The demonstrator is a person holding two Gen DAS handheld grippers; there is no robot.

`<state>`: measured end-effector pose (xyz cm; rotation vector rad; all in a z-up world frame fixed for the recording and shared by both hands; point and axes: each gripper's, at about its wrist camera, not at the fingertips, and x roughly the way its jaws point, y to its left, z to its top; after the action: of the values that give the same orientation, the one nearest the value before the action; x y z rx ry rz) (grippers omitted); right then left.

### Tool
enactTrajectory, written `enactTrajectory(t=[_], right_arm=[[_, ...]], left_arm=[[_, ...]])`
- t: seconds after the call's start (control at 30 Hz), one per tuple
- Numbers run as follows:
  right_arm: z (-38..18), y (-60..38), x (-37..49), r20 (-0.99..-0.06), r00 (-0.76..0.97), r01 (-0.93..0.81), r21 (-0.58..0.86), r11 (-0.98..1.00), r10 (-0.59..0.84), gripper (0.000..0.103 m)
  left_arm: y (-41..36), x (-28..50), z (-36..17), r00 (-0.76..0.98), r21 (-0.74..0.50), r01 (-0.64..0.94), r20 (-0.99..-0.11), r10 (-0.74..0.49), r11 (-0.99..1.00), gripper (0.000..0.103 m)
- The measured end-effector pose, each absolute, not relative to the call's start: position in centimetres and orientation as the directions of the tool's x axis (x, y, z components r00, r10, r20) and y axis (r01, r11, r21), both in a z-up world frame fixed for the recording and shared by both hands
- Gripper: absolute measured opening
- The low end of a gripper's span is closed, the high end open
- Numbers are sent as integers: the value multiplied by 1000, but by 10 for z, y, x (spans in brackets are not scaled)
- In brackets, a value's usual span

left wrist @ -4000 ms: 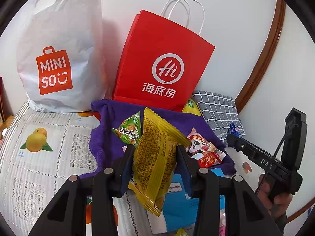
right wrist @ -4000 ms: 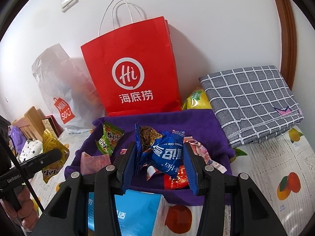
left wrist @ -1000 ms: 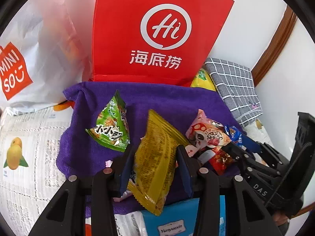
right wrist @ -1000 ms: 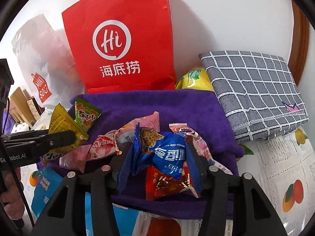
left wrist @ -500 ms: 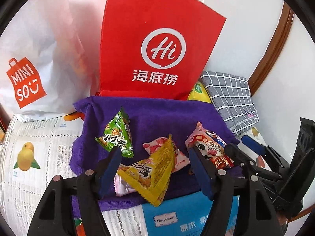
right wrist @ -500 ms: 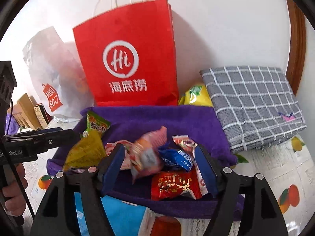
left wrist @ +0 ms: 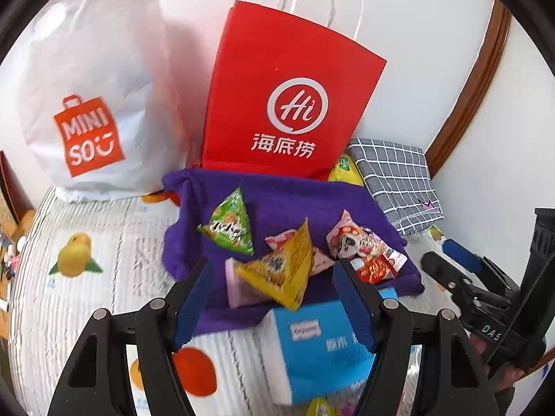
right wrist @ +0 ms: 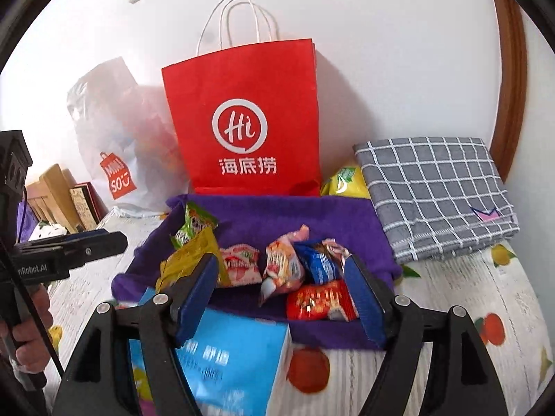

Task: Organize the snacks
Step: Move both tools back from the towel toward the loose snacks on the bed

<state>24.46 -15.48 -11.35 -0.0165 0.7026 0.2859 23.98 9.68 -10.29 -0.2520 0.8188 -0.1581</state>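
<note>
A purple towel lies on the fruit-print bed cover with several snack packets on it. A yellow packet rests on the towel's near edge, in front of my left gripper, which is open and off it. A blue packet lies beside a pink-orange packet and a red packet. My right gripper hovers above them; its jaws are opening with nothing gripped. A green packet lies further back on the left.
A red paper bag and a white plastic bag stand against the wall behind the towel. A folded grey checked cloth lies at the right. A blue tissue pack sits just in front of the towel.
Both grippers went from shut to open and pulled back and up. The yellow packet dropped from the left one and the blue packet from the right one onto the towel.
</note>
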Motion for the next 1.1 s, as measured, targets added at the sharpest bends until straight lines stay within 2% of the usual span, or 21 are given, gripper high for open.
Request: enactTrajectory(t=[0.2, 0.47, 0.7, 0.83, 0.97, 1.1], right_arm=[[-109, -166, 211, -640, 733, -241, 71, 968, 230, 80], [-120, -176, 175, -674, 701, -231, 96, 968, 234, 81], [-139, -171, 135, -711, 640, -260, 157, 953, 292, 81], [-156, -163, 122, -739, 626, -248, 114, 962, 249, 81], [-174, -164, 123, -761, 607, -233, 104, 967, 228, 75], [-188, -158, 127, -782, 574, -250, 114, 961, 242, 75]], left_arm=[[106, 217, -107, 665, -306, 36, -703, -251, 951, 69], [109, 179, -116, 652, -241, 35, -730, -205, 970, 69], [119, 158, -125, 637, -258, 9, -743, -204, 966, 69], [125, 144, -129, 632, -283, 1, -743, -220, 959, 69], [127, 133, -134, 628, -296, -2, -744, -229, 955, 69], [126, 128, -137, 625, -298, -4, -746, -230, 955, 69]])
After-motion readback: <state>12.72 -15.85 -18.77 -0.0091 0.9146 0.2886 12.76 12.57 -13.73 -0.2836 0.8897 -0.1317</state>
